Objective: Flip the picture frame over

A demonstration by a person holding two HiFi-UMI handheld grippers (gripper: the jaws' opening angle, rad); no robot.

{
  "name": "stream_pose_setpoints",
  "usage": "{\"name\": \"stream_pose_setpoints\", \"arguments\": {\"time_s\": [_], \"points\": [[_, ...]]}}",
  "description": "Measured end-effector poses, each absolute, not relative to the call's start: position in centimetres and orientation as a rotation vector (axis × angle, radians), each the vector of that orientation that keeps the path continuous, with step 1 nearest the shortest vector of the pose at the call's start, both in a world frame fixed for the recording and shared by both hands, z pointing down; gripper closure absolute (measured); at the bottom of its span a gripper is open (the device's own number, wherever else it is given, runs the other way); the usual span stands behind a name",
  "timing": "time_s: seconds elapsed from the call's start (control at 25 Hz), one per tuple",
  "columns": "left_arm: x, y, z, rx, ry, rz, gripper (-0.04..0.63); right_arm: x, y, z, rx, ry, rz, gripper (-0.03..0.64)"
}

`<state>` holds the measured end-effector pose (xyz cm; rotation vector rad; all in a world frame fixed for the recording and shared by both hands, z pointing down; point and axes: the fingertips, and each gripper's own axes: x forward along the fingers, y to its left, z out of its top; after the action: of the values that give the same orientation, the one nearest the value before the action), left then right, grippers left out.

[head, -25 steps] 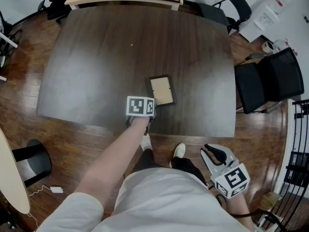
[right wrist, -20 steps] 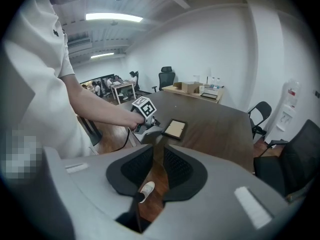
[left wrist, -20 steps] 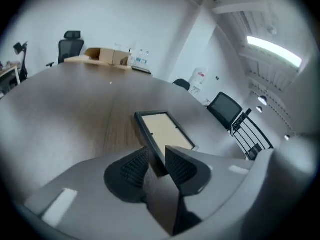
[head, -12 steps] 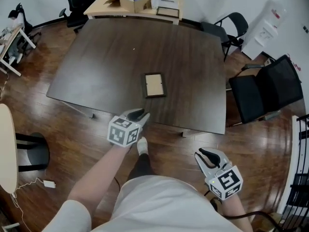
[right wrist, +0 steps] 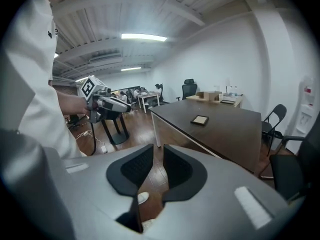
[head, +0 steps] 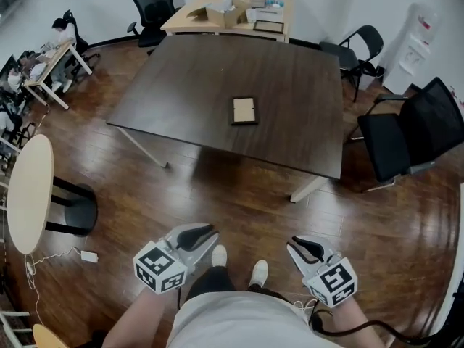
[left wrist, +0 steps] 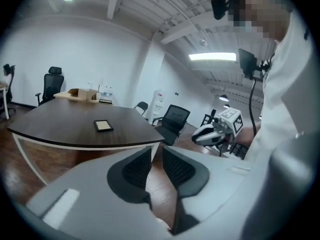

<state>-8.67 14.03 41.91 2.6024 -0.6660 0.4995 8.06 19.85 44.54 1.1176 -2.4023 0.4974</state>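
The picture frame [head: 244,110], dark-rimmed with a pale beige panel facing up, lies flat on the dark brown table [head: 290,78]. It also shows small in the left gripper view [left wrist: 103,126] and the right gripper view [right wrist: 200,120]. Both grippers hang low by the person's legs, far from the table. My left gripper [head: 201,235] is shut and holds nothing. My right gripper [head: 303,248] is likewise shut and empty. Each gripper's jaws [left wrist: 156,151] [right wrist: 158,151] point over wooden floor toward the table.
Black chairs [head: 406,133] stand at the table's right and a folding chair [head: 360,46] at its far corner. A light wooden desk [head: 232,9] with boxes sits behind the table. A round pale table [head: 29,191] stands at left. Wooden floor lies between me and the table.
The left gripper has drawn back from beside the frame to the person's legs. The person has stepped well away from the table. The frame stays flat on the table.
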Motion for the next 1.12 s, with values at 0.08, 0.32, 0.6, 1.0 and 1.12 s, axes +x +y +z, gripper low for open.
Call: {"name": "stream_pose_setpoints", "arguments": {"time_s": [0.08,0.32,0.6,1.0,1.12], "points": [[-9.2,15.5,41.4,2.619,-0.651,0.506,0.525,7.7,20.5,44.1,1.154,-2.412,0.478,0.551],[-9.9,19.8,39.4,2.683,-0.548,0.400,0.526,5.4,23.4,43.2,1.223,-2.402,0.426,0.543],[-15.0,25.5,37.4,2.735,-0.451,0.313,0.526,-0.7,28.1,41.2,1.273,-2.406,0.380,0.543],[-21.6,31.0,39.7,2.737,-0.376,0.283,0.526,-7.9,35.3,41.8,1.325,-2.369,0.339,0.548],[-22.4,31.4,39.7,2.737,-0.362,0.275,0.526,-8.8,35.6,41.4,1.331,-2.366,0.301,0.548]]}}
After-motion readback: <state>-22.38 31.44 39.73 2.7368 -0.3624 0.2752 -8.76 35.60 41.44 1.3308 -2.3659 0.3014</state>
